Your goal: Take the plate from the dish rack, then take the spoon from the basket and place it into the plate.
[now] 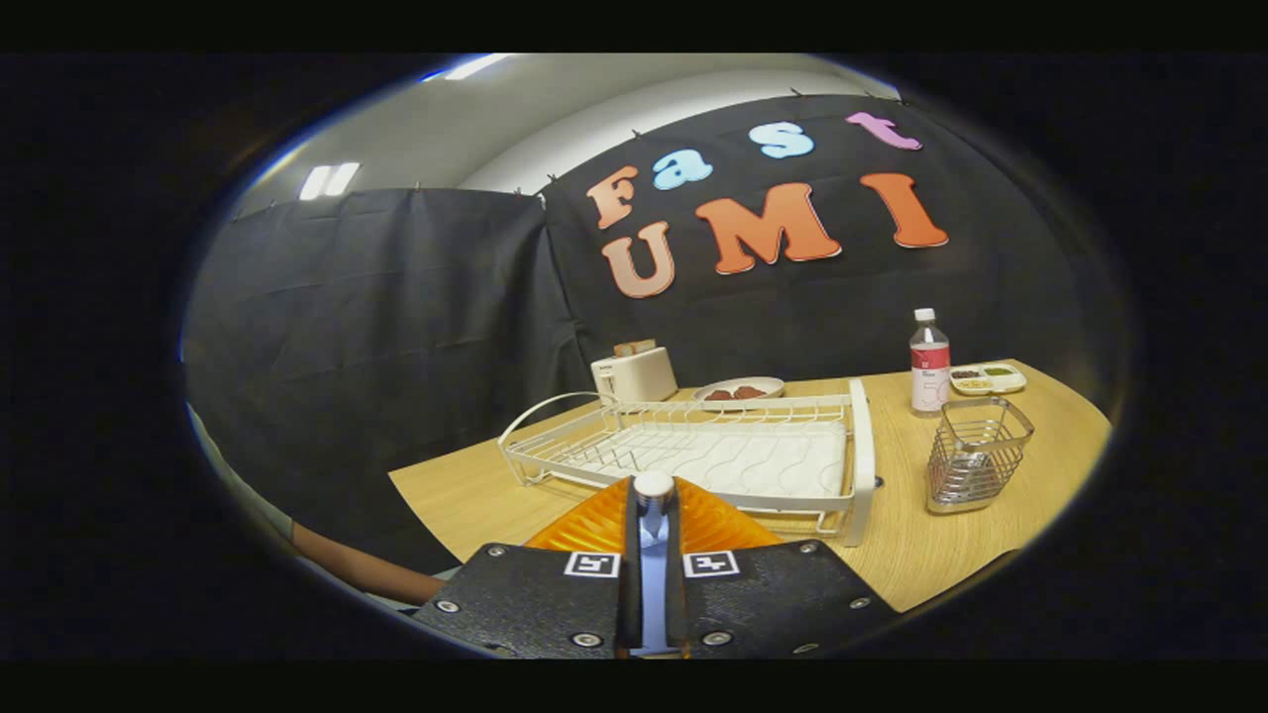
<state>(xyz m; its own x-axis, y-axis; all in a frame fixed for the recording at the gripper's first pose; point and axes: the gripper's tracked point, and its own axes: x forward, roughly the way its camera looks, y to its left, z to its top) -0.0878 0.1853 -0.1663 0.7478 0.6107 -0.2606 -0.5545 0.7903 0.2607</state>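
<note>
Gripping the spoon (653,525), my jaws are closed on its handle, its rounded end standing up between them. An orange plate (594,525) lies right under them on the near surface (911,535). Beyond sits the dish rack (693,456); the wire basket (976,456) stands right of it.
</note>
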